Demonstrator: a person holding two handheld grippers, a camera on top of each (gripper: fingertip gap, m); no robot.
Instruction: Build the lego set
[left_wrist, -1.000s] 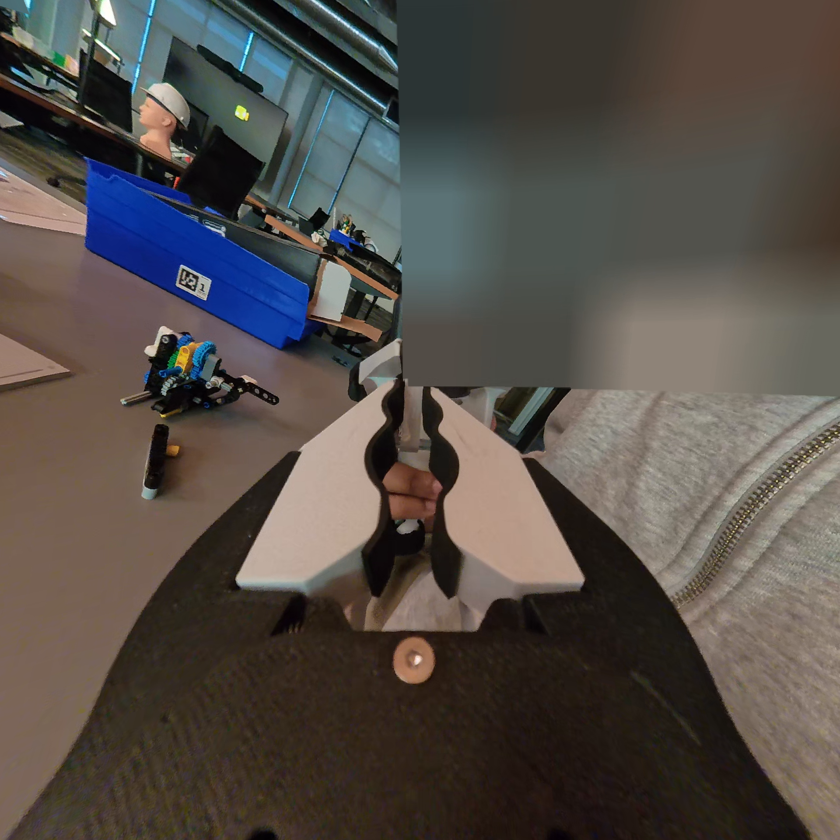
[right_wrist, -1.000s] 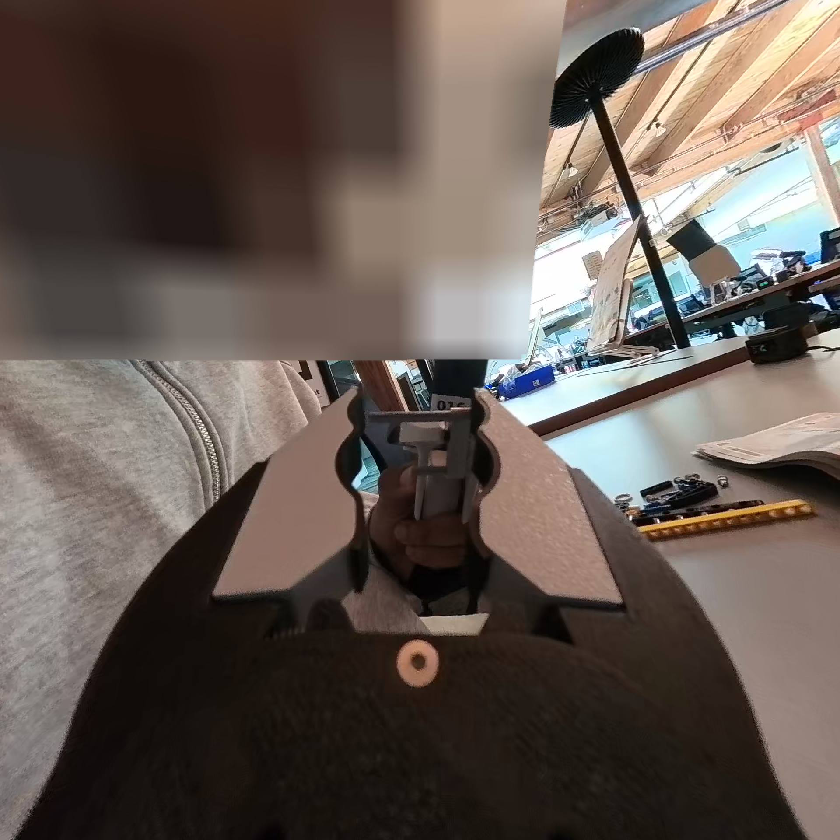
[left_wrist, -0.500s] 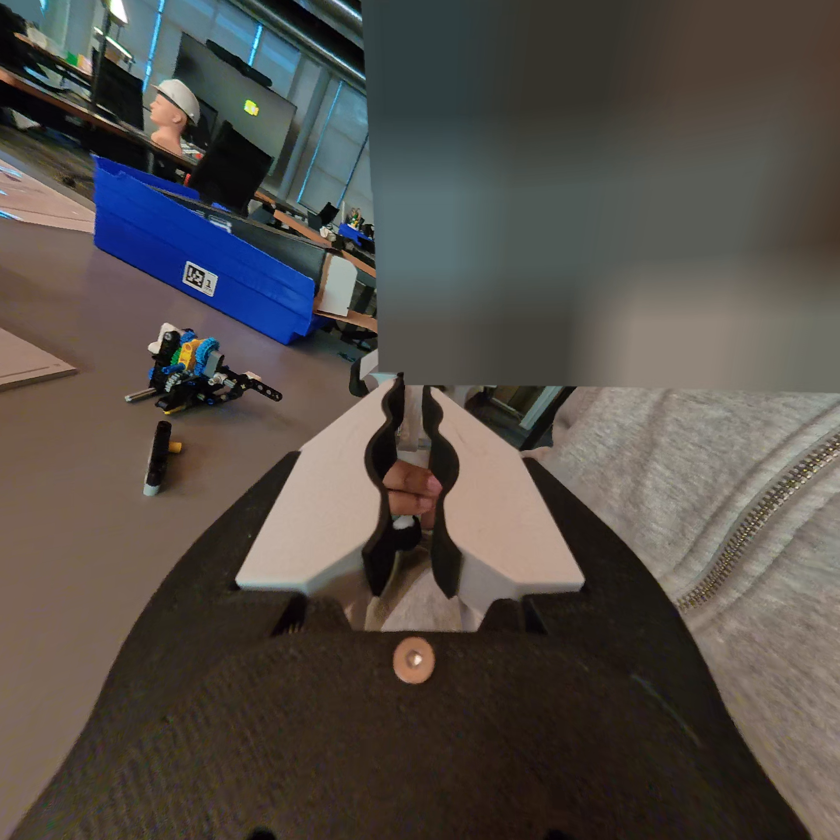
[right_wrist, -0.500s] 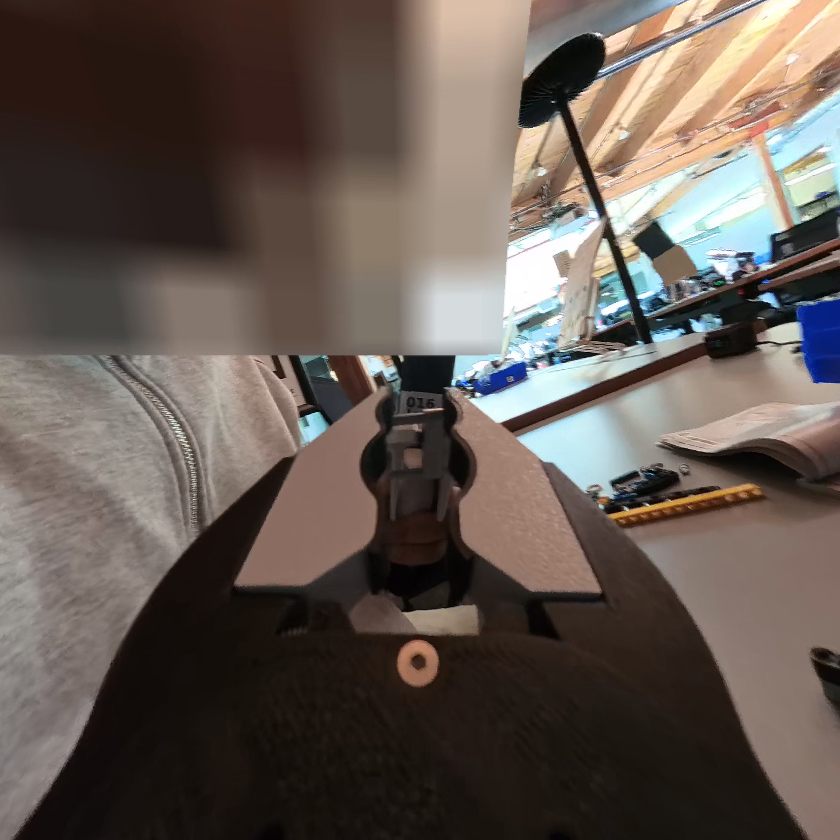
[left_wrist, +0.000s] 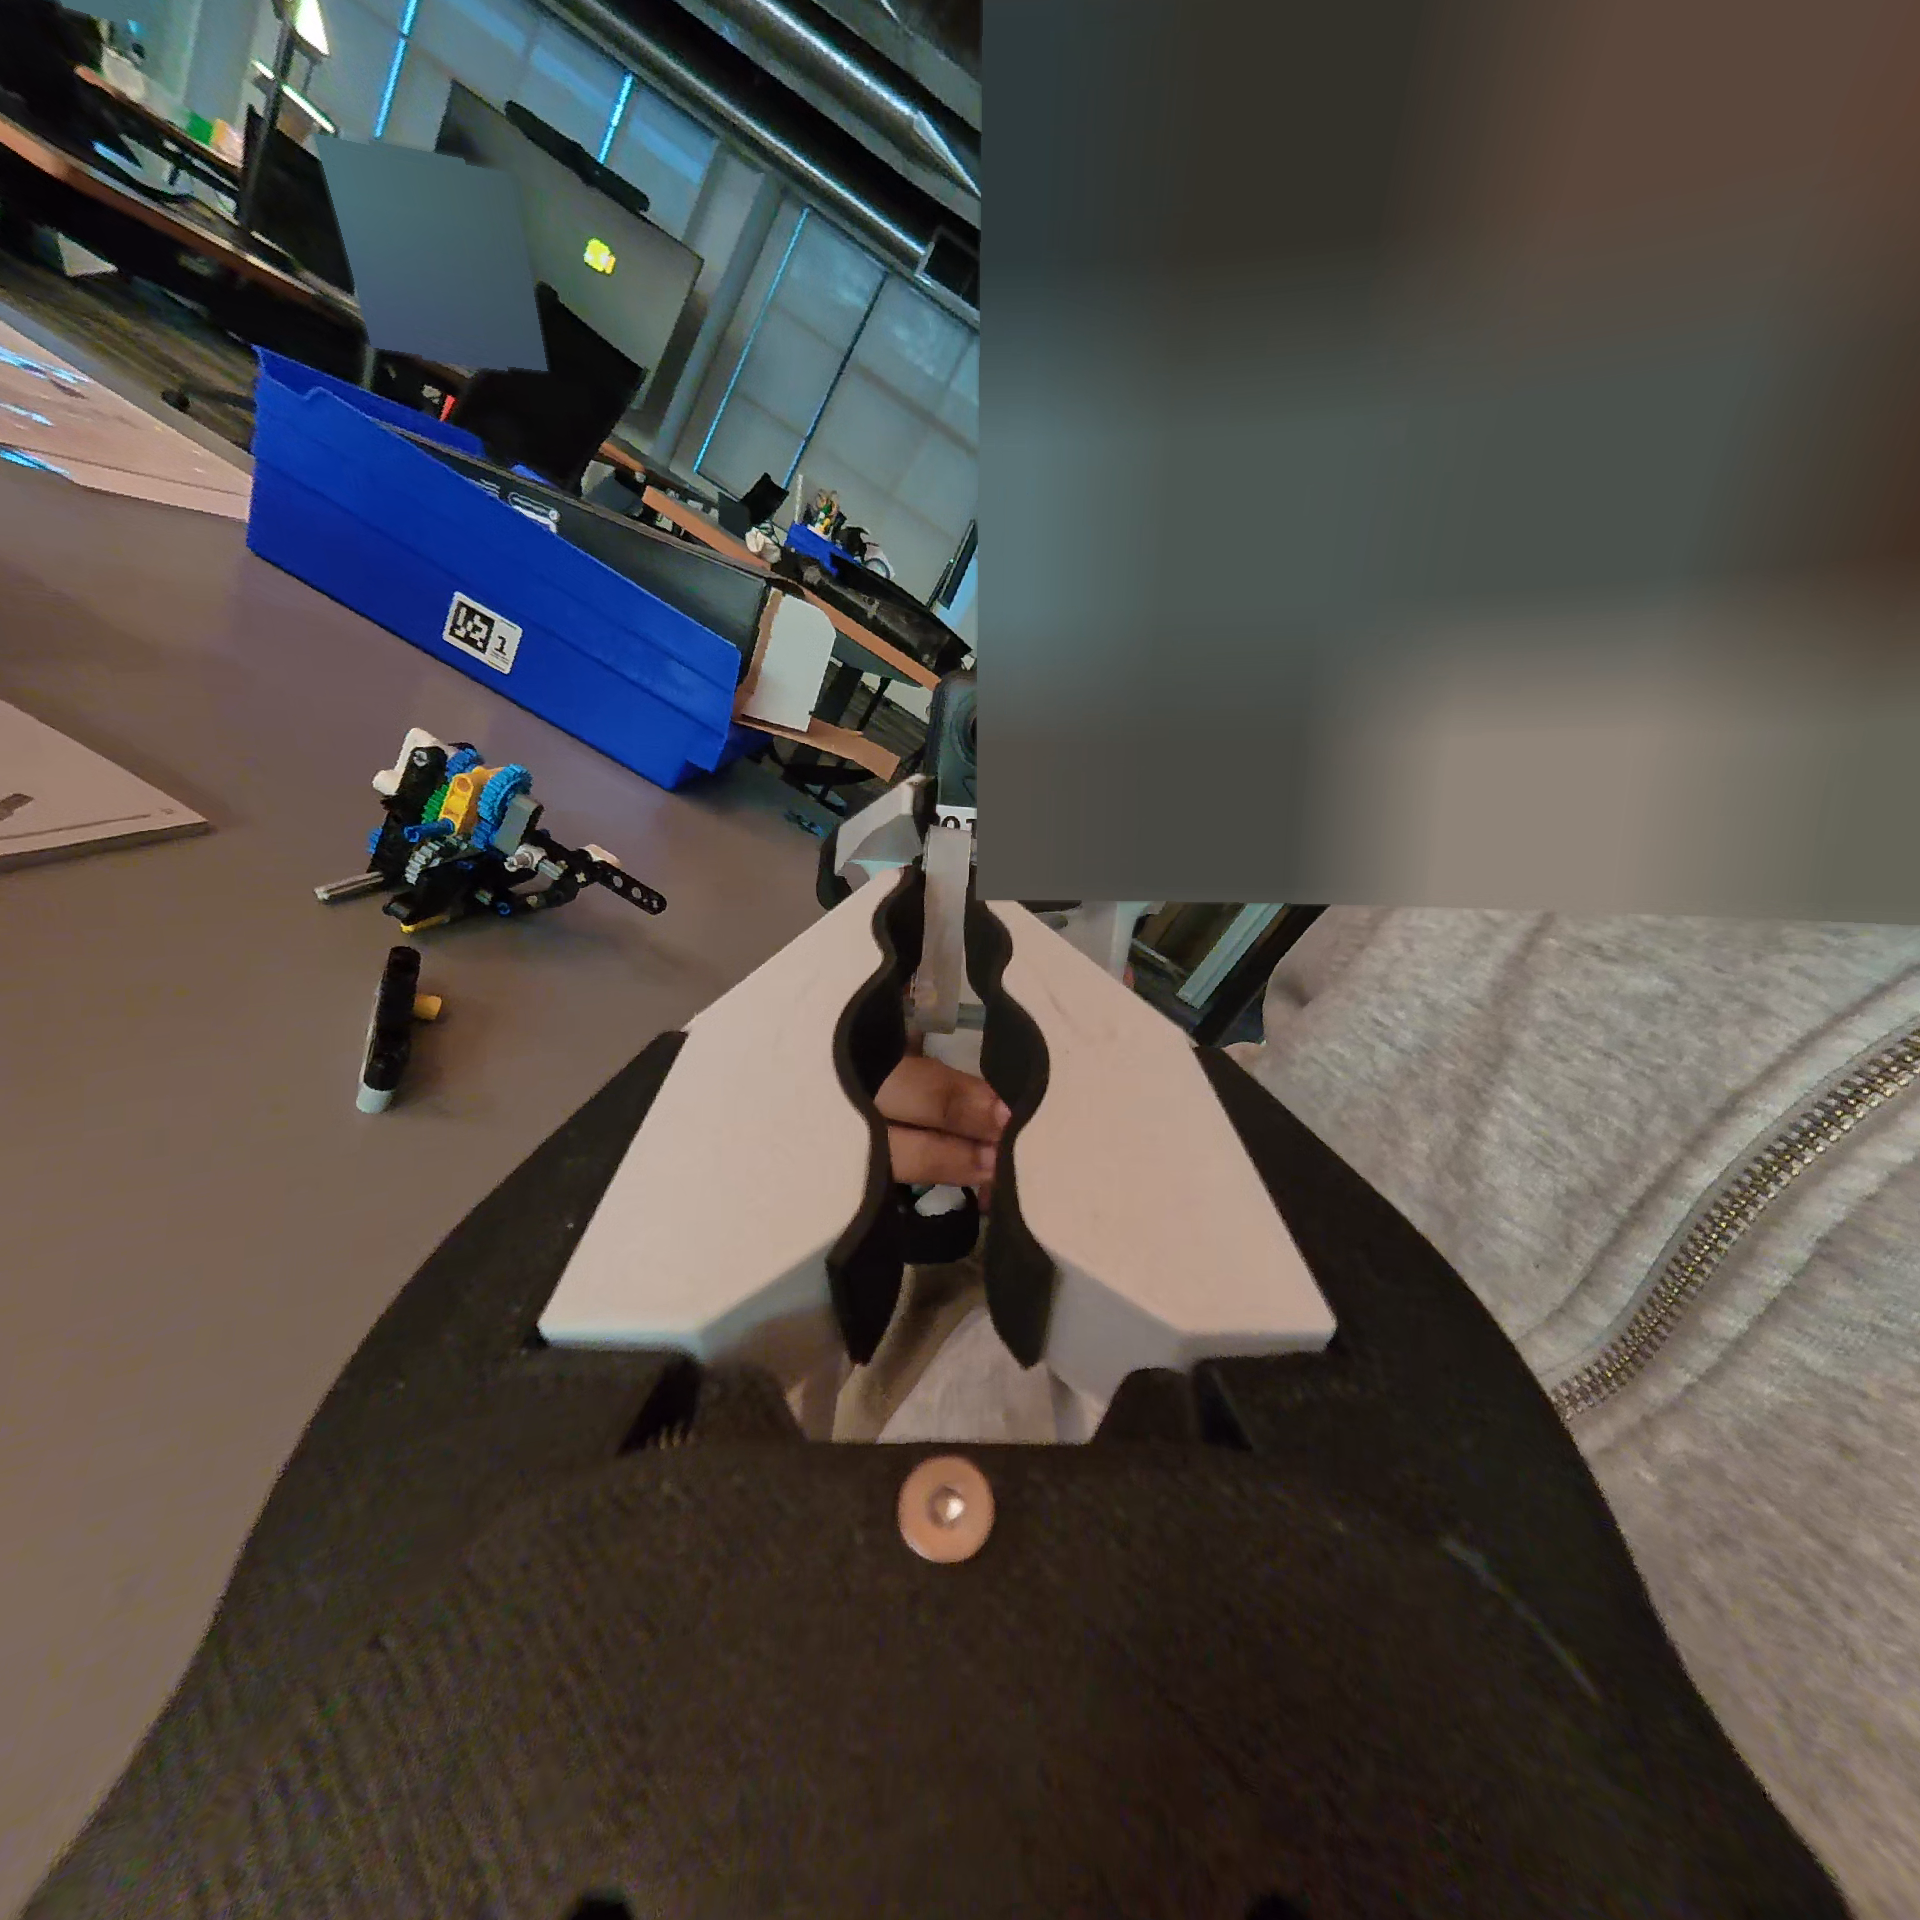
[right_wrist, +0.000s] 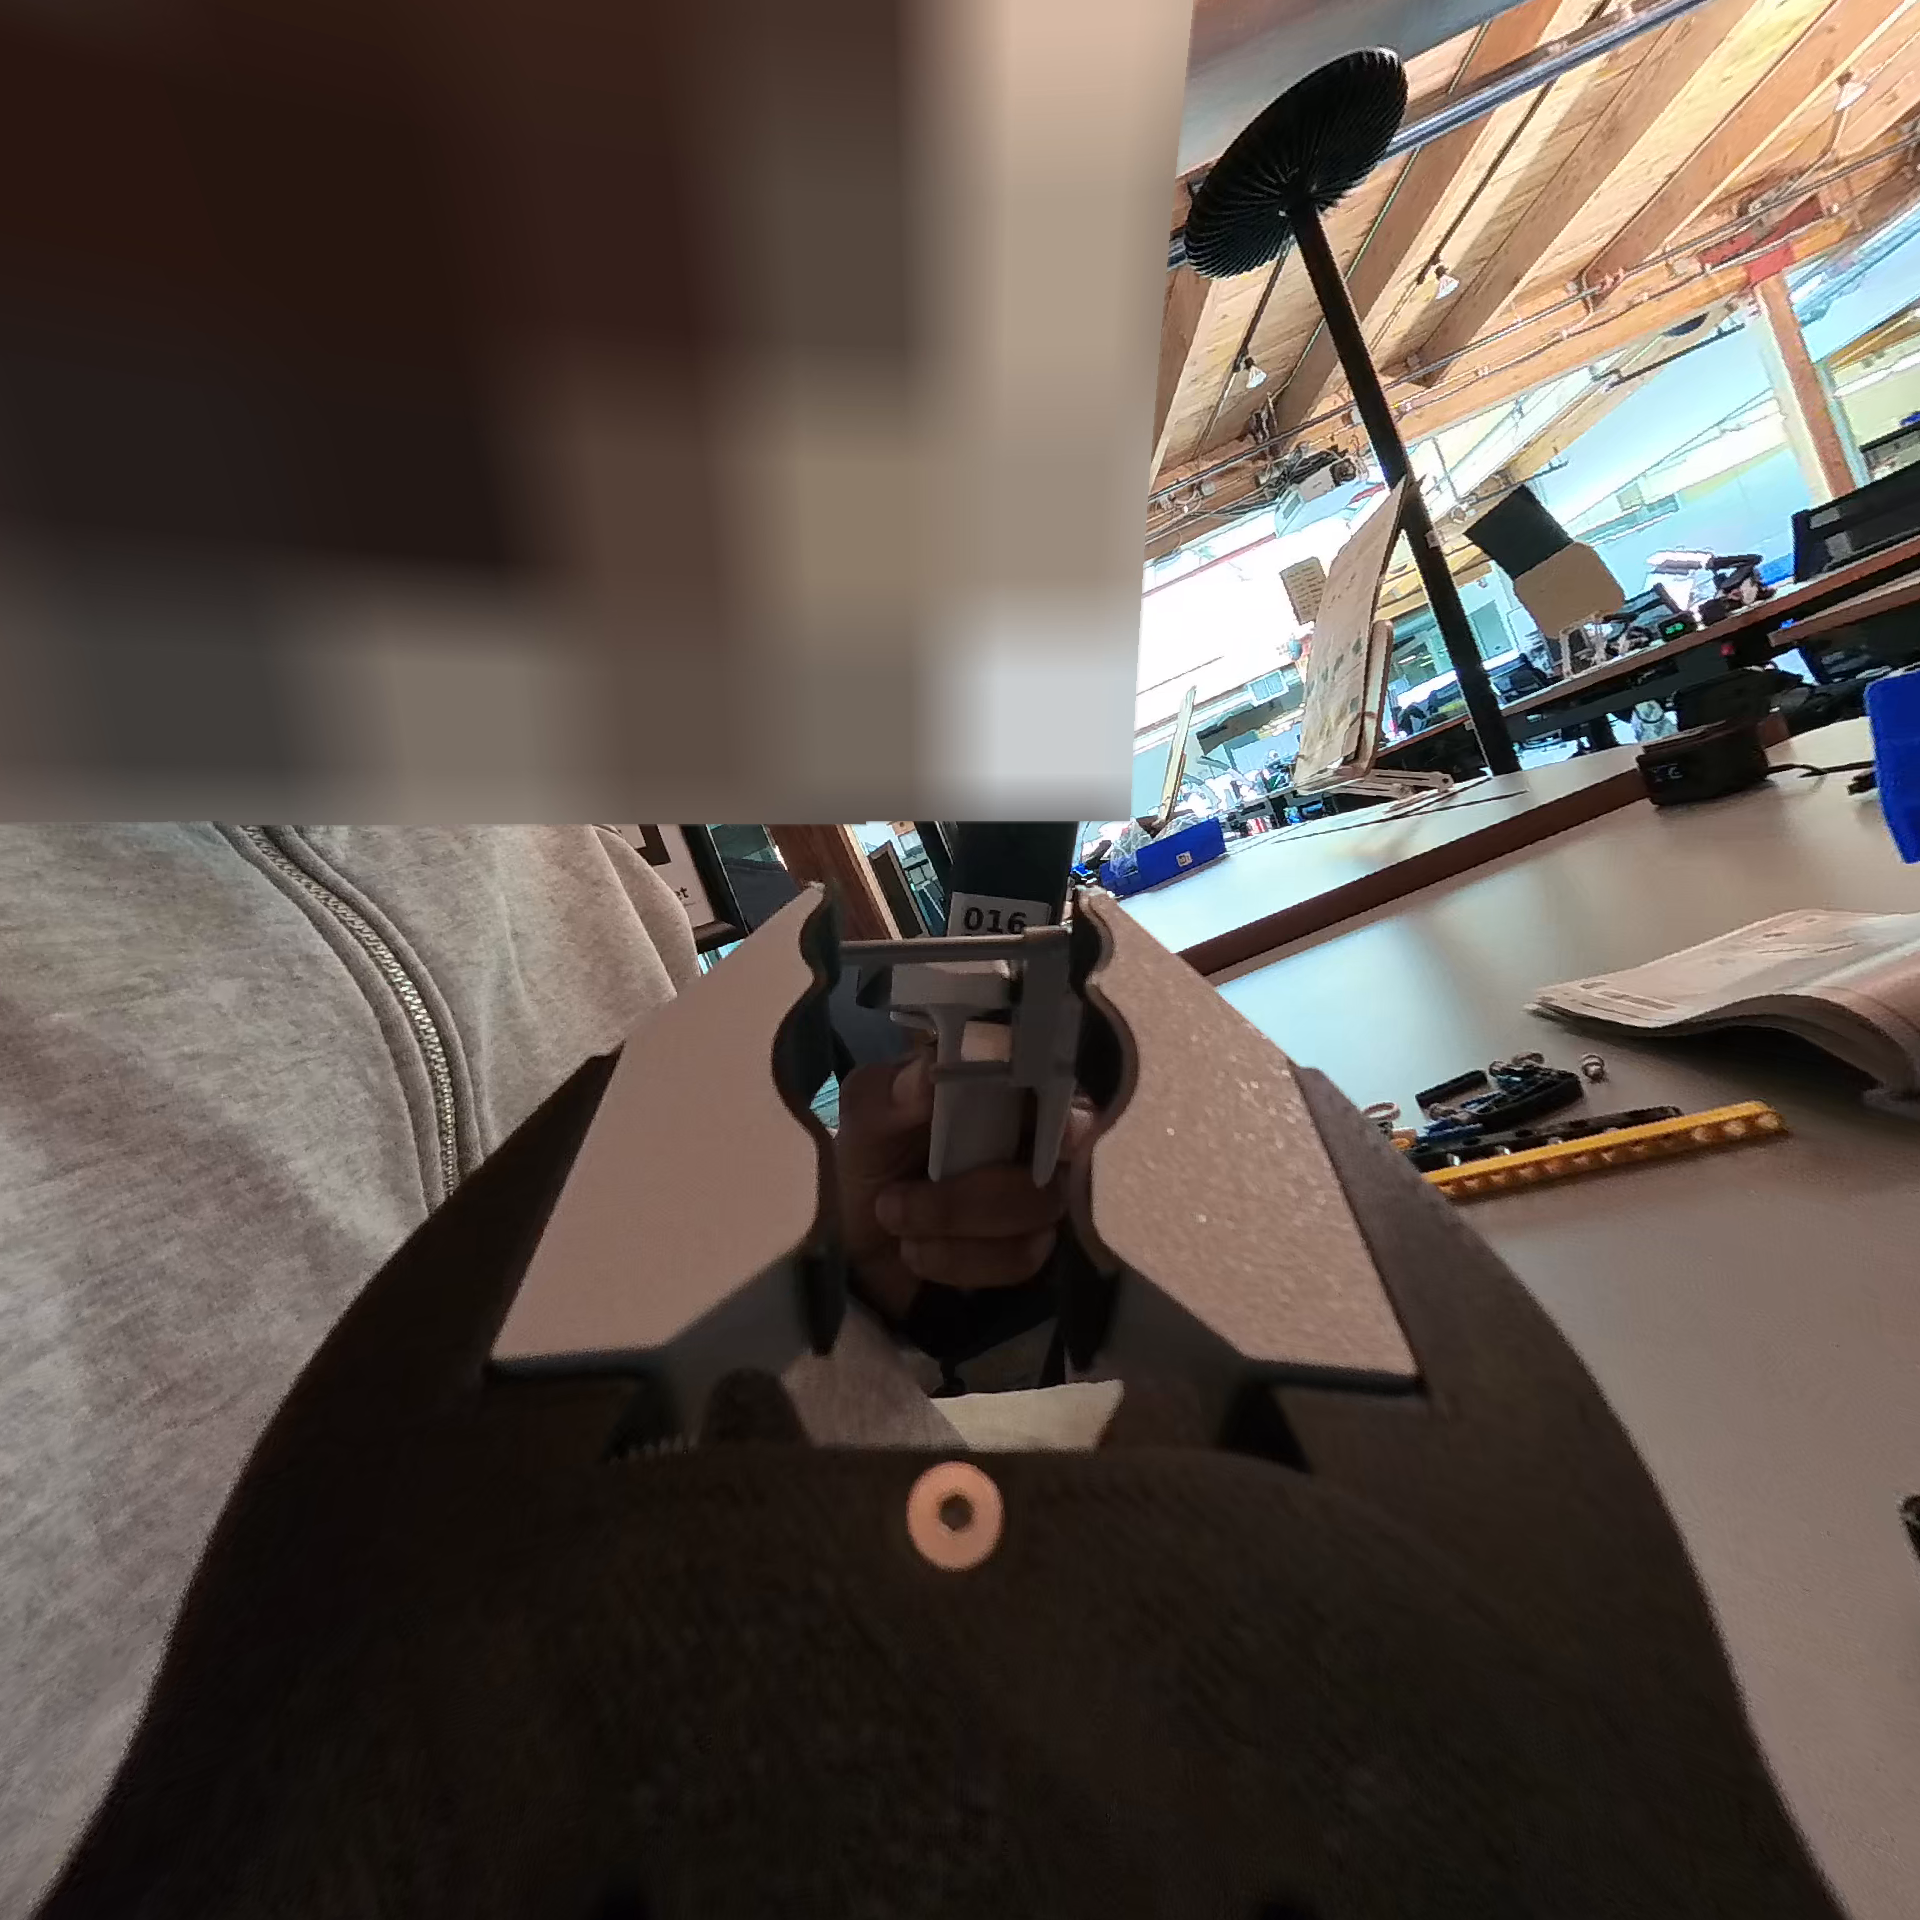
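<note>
**Lego build on the table, both grippers raised and facing each other**

Left wrist view: the Lego assembly (left_wrist: 468, 831), a black frame with blue, yellow and green parts, sits on the grey table (left_wrist: 156, 1195), well apart from the left gripper (left_wrist: 940, 904); near it lies 1 loose black piece (left_wrist: 390, 1023) with a yellow stub on its side; a blue bin (left_wrist: 468, 582) stands behind them and a booklet (left_wrist: 73, 810) lies at the left edge. The 2 fingers of my left gripper are drawn close, with only a thin wavy gap between the pads; I cannot tell whether they pinch anything. Through that gap I see a hand (left_wrist: 940, 1127) and the pale frame of the right gripper (left_wrist: 883, 831); a grey zipped hoodie (left_wrist: 1558, 1247) fills the right side.

Right wrist view: the right gripper (right_wrist: 953, 909) has its jaws parted and grasps nothing; between its fingers, farther off, the left gripper's grey front (right_wrist: 987, 1039) shows, with a hand (right_wrist: 935, 1216) wrapped round the handle. On the table (right_wrist: 1558, 1455) to the right lie a long yellow beam (right_wrist: 1610, 1143), touching a cluster of small black parts (right_wrist: 1496, 1086), and an open booklet (right_wrist: 1745, 987) just behind them; the hoodie (right_wrist: 208, 1143) is on the left.
</note>
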